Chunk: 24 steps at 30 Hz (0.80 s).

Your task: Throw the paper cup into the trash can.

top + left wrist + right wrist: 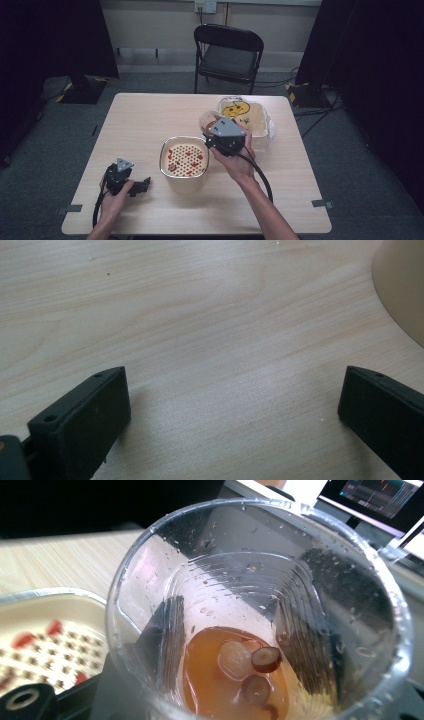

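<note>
A clear plastic cup (209, 121) (260, 610) holds a little orange liquid with a few round fruit pieces. My right gripper (216, 131) (235, 645) is shut on it, its dark jaws showing through the cup walls. The cup hangs tilted above the table, between a cream bowl (162, 155) (30, 600) with a perforated insert carrying red bits and a plastic tub (260, 131) printed with a yellow figure. My left gripper (142, 184) (235, 410) rests on the table left of the bowl, open, with bare wood between its jaws. The bowl's cream wall (400, 290) shows at the upper right of the left gripper view.
The light wooden table (140, 120) has free room at the left and along the front. A black folding chair (229, 52) stands behind the far edge. Dark curtains hang on both sides, and cables lie on the floor at the right.
</note>
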Available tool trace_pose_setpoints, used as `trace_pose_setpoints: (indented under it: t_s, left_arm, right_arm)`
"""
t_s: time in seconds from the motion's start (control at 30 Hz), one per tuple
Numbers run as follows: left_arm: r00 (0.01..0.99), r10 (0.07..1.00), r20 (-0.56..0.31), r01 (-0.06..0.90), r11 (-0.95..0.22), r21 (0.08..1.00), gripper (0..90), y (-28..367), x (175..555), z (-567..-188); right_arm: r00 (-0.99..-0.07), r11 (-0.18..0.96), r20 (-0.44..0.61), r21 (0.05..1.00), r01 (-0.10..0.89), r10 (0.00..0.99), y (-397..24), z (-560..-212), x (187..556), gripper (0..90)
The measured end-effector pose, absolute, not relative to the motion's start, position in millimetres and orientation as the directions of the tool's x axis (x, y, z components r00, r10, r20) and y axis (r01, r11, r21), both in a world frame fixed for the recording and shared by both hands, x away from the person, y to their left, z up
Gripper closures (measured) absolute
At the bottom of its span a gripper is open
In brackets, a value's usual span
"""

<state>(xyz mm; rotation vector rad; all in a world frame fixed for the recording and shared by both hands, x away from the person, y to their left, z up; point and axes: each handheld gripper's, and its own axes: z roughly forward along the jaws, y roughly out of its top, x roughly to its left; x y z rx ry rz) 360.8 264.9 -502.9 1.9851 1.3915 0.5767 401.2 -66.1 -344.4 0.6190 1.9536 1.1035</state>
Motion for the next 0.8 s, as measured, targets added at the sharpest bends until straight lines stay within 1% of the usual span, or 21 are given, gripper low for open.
trace_pose_setpoints:
  t_s: [0.03, 0.07, 0.2, 0.23, 0.27, 0.3, 0.33, 0.37, 0.4, 0.43, 0.47, 0.57, 0.67, 0.7, 0.73, 0.8]
  left_arm:
    - [0.344, 0.939, -0.007, 0.659, -0.236, 0.714, 0.0, 264.9, 360.8, -502.9]
    - [0.344, 0.939, -0.007, 0.659, -0.236, 0.714, 0.0, 264.9, 360.8, -502.9]
    - [0.344, 0.939, -0.007, 0.659, -0.236, 0.714, 0.0, 265.0, 360.8, -502.9]
    - [0.344, 0.939, -0.007, 0.659, -0.236, 0.714, 0.0, 264.9, 360.8, -502.9]
    - [0.344, 0.939, -0.007, 0.659, -0.236, 0.714, 0.0, 264.9, 360.8, -502.9]
    - [0.344, 0.939, -0.007, 0.659, -0.236, 0.714, 0.0, 264.9, 360.8, -502.9]
    - [0.344, 0.939, -0.007, 0.659, -0.236, 0.714, 0.0, 264.9, 360.8, -502.9]
    - [0.344, 0.939, -0.006, 0.659, -0.237, 0.714, 0.0, 265.0, 360.8, -502.9]
    - [0.344, 0.939, -0.007, 0.659, -0.236, 0.714, 0.0, 264.9, 360.8, -502.9]
    - [0.344, 0.939, -0.007, 0.659, -0.236, 0.714, 0.0, 264.9, 360.8, -502.9]
    - [0.342, 0.94, -0.005, 0.659, -0.236, 0.714, 0.0, 264.9, 360.9, -502.9]
    - [0.339, 0.941, -0.005, 0.658, -0.233, 0.716, 0.0, 264.7, 361.1, -503.1]
    - [0.339, 0.941, -0.005, 0.658, -0.233, 0.716, 0.0, 264.6, 361.1, -503.1]
    - [0.338, 0.941, -0.007, 0.658, -0.232, 0.717, 0.0, 264.6, 361.1, -503.1]
    - [0.339, 0.941, -0.006, 0.658, -0.233, 0.716, 0.0, 264.7, 361.1, -503.1]
    - [0.339, 0.941, -0.006, 0.658, -0.233, 0.716, 0.0, 264.7, 361.1, -503.1]
  right_arm:
    - [-0.564, 0.526, -0.422, 0.85, 0.026, 0.71, -63.7, -345.1, 400.9, 45.8]
    - [-0.564, 0.526, -0.422, 0.85, 0.026, 0.71, -63.7, -345.1, 400.9, 45.8]
    - [-0.524, 0.653, -0.568, 0.757, -0.028, 0.635, -49.1, -347.4, 399.1, 46.3]
    - [-0.524, 0.653, -0.568, 0.757, -0.028, 0.635, -49.1, -347.4, 399.1, 46.3]
    - [-0.509, 0.694, -0.615, 0.719, -0.048, 0.602, -43.0, -348.2, 397.9, 46.5]
    - [-0.509, 0.694, -0.615, 0.719, -0.048, 0.602, -43.0, -348.2, 397.9, 46.5]
    - [-0.493, 0.737, -0.667, 0.672, -0.073, 0.559, -37.5, -349.5, 396.2, 46.7]
    - [-0.477, 0.756, -0.692, 0.649, -0.083, 0.542, -34.4, -350.8, 395.1, 46.7]
    - [-0.47, 0.774, -0.714, 0.626, -0.094, 0.519, -31.7, -352.0, 393.7, 46.7]
    - [-0.47, 0.774, -0.714, 0.626, -0.094, 0.519, -31.7, -352.0, 393.7, 46.7]
    - [-0.448, 0.811, -0.757, 0.574, -0.11, 0.475, -26.0, -355.1, 391.3, 46.8]
    - [-0.424, 0.852, -0.801, 0.511, -0.116, 0.423, -18.2, -360.0, 390.4, 46.9]
    - [-0.386, 0.899, -0.858, 0.416, -0.139, 0.337, -11.4, -363.5, 389.0, 47.2]
    - [-0.386, 0.899, -0.858, 0.416, -0.139, 0.337, -11.4, -363.5, 389.0, 47.2]
    - [-0.35, 0.923, -0.894, 0.351, -0.155, 0.281, -7.6, -365.8, 386.7, 47.4]
    - [-0.338, 0.935, -0.91, 0.309, -0.171, 0.239, -4.8, -367.1, 385.8, 47.5]
